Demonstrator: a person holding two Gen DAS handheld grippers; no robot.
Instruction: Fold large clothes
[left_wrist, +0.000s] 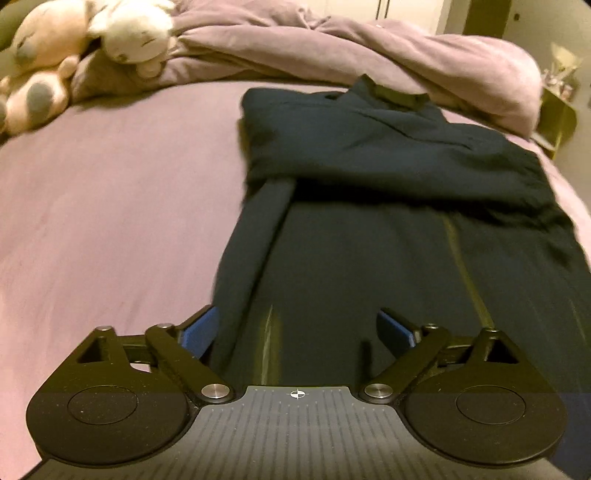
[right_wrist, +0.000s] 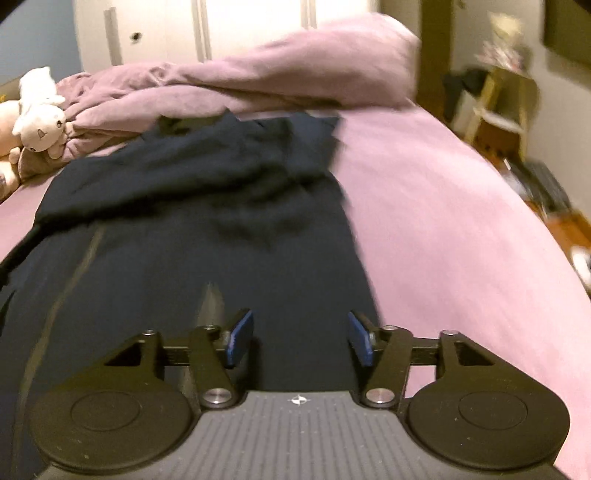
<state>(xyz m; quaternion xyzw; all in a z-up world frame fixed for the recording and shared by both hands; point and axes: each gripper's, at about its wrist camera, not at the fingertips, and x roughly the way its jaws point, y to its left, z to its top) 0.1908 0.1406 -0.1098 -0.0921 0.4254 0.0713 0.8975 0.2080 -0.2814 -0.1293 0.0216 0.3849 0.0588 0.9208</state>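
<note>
Navy garment (left_wrist: 388, 206) lies lengthwise under my left gripper (left_wrist: 297, 328) and right gripper (right_wrist: 300, 338), both spread apart, grasping nothing; two plush toys (left_wrist: 74, 48) upper left.

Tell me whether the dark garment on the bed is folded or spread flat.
Partly folded. The dark garment has its sleeves laid across the chest below the collar, while its lower half lies flat toward both open grippers.
</note>
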